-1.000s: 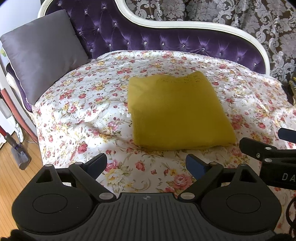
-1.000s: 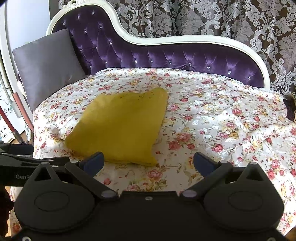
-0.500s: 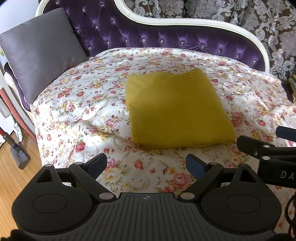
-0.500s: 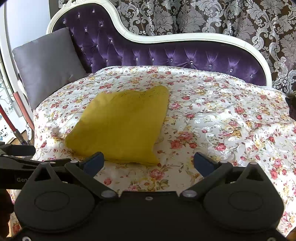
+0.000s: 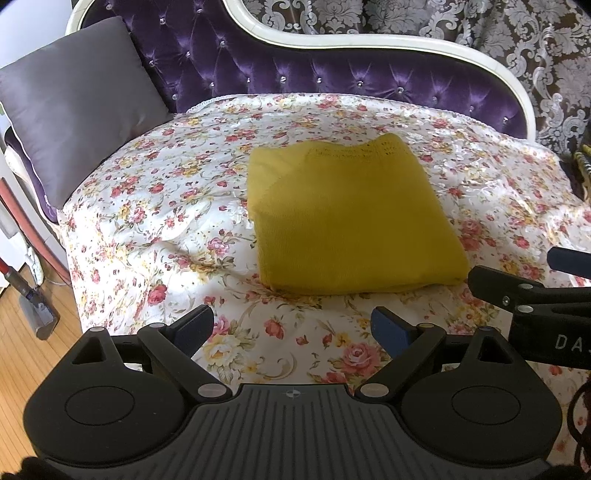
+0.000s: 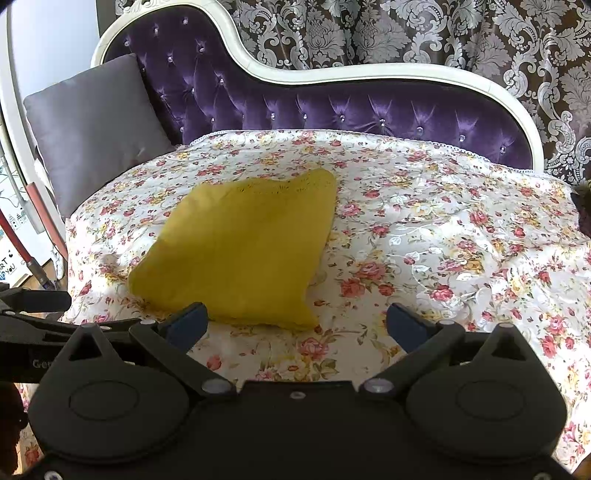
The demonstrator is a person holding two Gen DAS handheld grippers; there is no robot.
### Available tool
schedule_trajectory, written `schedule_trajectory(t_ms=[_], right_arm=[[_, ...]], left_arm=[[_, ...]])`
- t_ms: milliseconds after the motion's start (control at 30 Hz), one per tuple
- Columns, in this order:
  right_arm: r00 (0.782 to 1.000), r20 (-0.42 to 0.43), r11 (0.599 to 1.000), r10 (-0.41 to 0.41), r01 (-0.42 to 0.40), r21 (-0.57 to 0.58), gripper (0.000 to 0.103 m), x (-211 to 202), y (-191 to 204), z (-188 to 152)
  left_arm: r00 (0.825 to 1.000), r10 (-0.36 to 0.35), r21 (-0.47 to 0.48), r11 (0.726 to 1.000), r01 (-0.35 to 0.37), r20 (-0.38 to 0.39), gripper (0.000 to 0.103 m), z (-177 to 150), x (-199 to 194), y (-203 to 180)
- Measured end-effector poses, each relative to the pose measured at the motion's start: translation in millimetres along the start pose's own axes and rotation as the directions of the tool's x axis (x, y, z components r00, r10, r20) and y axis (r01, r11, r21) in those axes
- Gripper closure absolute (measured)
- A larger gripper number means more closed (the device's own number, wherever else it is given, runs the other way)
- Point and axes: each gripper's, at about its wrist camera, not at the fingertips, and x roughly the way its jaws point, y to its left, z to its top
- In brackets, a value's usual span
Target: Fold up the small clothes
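A mustard-yellow knitted garment (image 5: 351, 218) lies folded into a flat rectangle on the floral bedspread (image 5: 166, 206); in the right wrist view it (image 6: 243, 251) sits left of centre. My left gripper (image 5: 291, 330) is open and empty, held above the bedspread just short of the garment's near edge. My right gripper (image 6: 295, 326) is open and empty, near the garment's near right corner. The right gripper's fingers show at the right edge of the left wrist view (image 5: 528, 291).
A grey cushion (image 5: 74, 99) leans at the left end of the purple tufted sofa back (image 5: 332, 70). Patterned curtains (image 6: 406, 33) hang behind. The wood floor (image 5: 22, 350) and a vacuum head (image 5: 37, 314) lie to the left of the sofa.
Both grippers have drawn back and up slightly; the garment sits a little farther away in both views. It has not moved on the bedspread. Both stay open.
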Motion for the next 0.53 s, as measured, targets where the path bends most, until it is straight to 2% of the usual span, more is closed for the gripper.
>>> schedule_trajectory(t_ms=[533], right_arm=[[1.000, -0.002, 1.000, 0.001, -0.001, 0.000, 0.001, 1.5, 0.0, 0.6]], left_arm=[[1.000, -0.005, 0.006, 1.000, 0.005, -0.006, 0.010, 0.7, 1.7, 0.1]])
